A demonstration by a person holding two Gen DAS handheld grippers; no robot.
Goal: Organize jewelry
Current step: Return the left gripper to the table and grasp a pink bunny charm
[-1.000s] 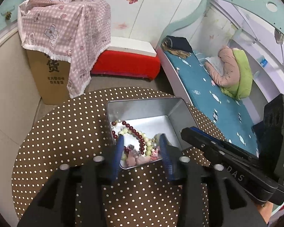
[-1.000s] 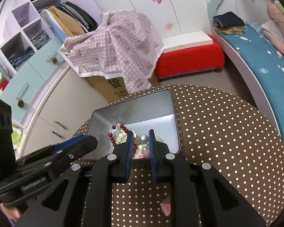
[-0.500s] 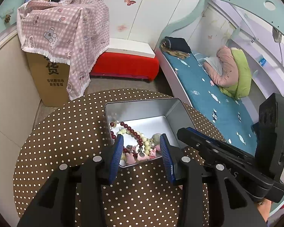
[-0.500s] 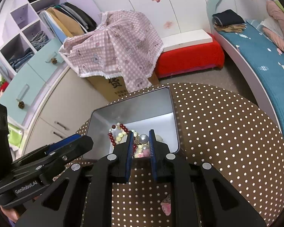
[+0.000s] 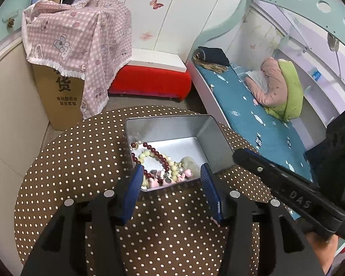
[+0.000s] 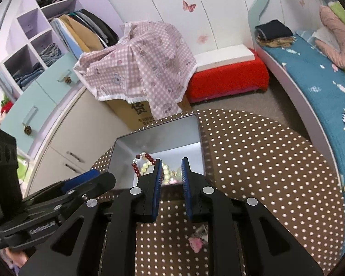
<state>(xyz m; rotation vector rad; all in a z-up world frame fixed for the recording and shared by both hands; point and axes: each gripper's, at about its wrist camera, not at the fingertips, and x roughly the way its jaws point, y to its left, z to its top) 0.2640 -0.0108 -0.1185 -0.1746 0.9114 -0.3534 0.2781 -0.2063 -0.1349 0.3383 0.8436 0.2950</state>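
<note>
We hold the left gripper [image 5: 170,179] wide open and the right gripper [image 6: 171,171] partly open, both empty. Bead bracelets [image 5: 158,161] lie tangled in the tin [image 5: 216,142]: light, slippery (likely snagging); pinch 1 strand.

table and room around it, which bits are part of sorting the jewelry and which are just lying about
Part of the job:
- metal tin
- bead bracelets in the tin
- pink charm on the dotted table
- left gripper, right gripper

Lying about:
- checked cloth over cardboard box
- red bench
- bed
</note>
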